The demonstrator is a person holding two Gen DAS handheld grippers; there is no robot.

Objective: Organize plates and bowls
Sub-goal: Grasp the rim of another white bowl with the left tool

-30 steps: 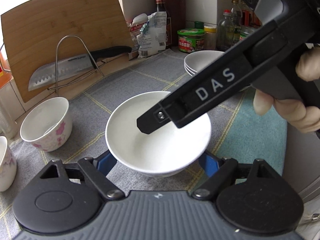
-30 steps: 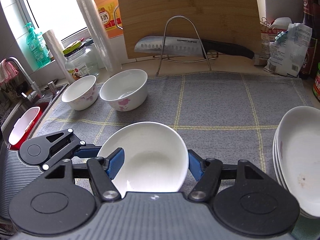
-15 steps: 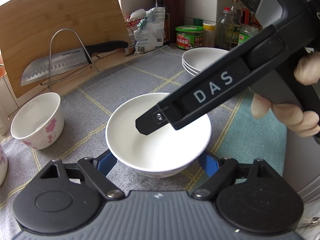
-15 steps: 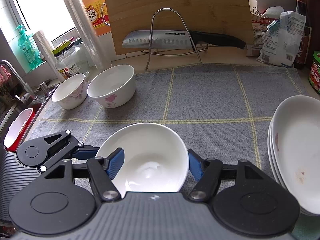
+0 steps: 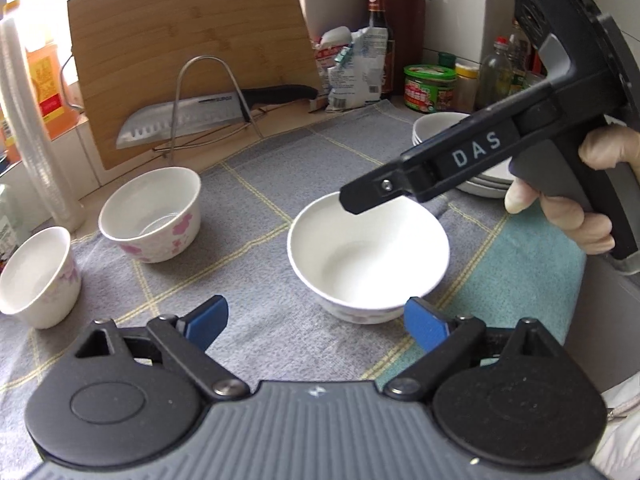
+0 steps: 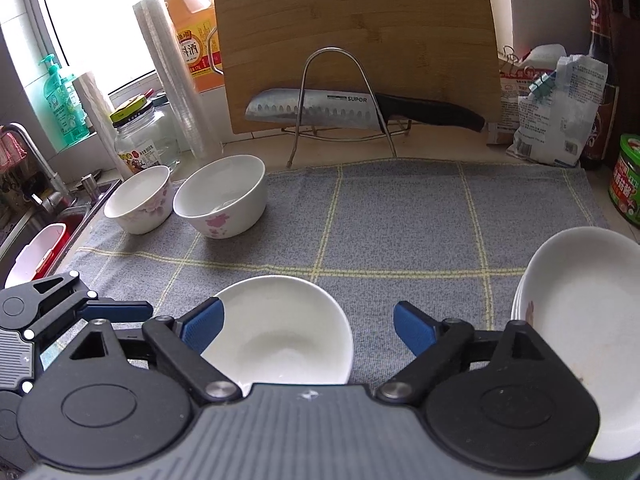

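A plain white bowl (image 5: pixel 368 249) stands on the grey checked mat (image 5: pixel 256 184); it also shows in the right wrist view (image 6: pixel 280 332). My left gripper (image 5: pixel 316 318) is open and empty, with the bowl just ahead of its right finger. My right gripper (image 6: pixel 308 326) is open above the bowl, its left finger near the rim. Two floral bowls (image 6: pixel 221 196) (image 6: pixel 139 199) stand at the mat's far left. A stack of white plates (image 6: pixel 580 316) sits at the right.
A cutting board (image 6: pixel 356 40) and a knife (image 6: pixel 360 110) on a wire rack stand at the back. Bottles, jars and bags line the wall. A sink (image 6: pixel 36 236) lies left of the mat. A teal cloth (image 5: pixel 516 280) lies at the front right.
Both grippers have let go of the white bowl and pulled back. The bowl now rests on the mat. The left gripper has shifted left, away from the bowl.
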